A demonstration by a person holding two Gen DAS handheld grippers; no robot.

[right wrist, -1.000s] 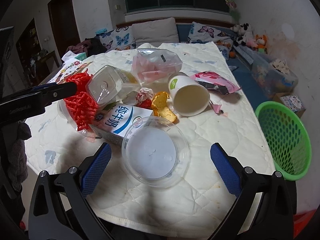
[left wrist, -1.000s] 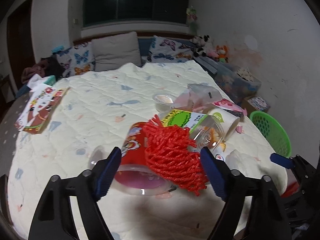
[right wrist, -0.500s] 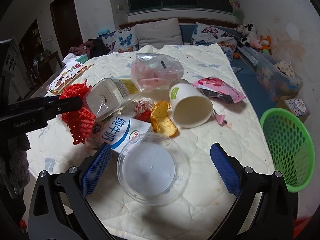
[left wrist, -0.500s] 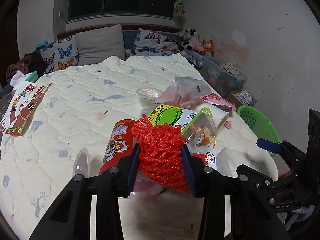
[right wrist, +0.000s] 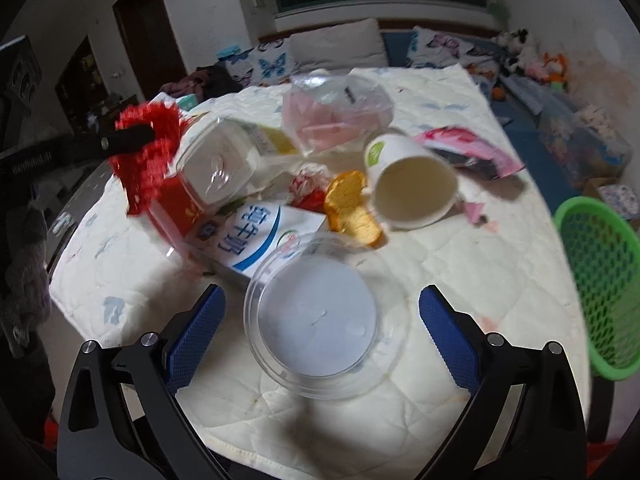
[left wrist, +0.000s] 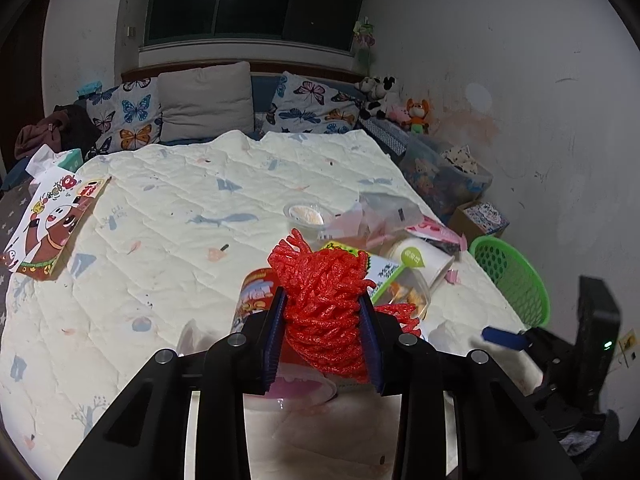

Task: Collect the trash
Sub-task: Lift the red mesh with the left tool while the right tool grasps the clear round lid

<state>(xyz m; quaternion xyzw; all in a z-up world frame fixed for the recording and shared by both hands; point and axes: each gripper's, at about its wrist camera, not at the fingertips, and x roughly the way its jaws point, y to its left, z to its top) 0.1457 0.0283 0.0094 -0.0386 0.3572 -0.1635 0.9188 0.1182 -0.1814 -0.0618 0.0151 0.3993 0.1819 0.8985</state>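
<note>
The left gripper (left wrist: pixel 323 340) has just been closing, and its blue pads now pinch a bunch of red mesh netting (left wrist: pixel 326 308) held clear above the quilted table (left wrist: pixel 168 208). Directly under it, near the front edge, lies a red snack cup (left wrist: pixel 256 292) on its side. The right gripper (right wrist: pixel 322 336) stands wide open and grasps nothing; between its blue fingers, at the table's front edge, rests a clear plastic lid (right wrist: pixel 320 320), not touched by either pad. Just beyond the lid lie a blue-and-white milk carton (right wrist: pixel 256 236) and an orange chip piece (right wrist: pixel 352 208). Behind them a clear jar (right wrist: pixel 216 168) and a white paper cup (right wrist: pixel 408 184) lie tipped over. Farther back sit a clear plastic bag (right wrist: pixel 336 108) and a pink wrapper (right wrist: pixel 468 148) near the right edge. A green mesh basket (right wrist: pixel 600 288) stands off the right edge, below the tabletop. A picture book (left wrist: pixel 52 224) lies at the left edge.
</note>
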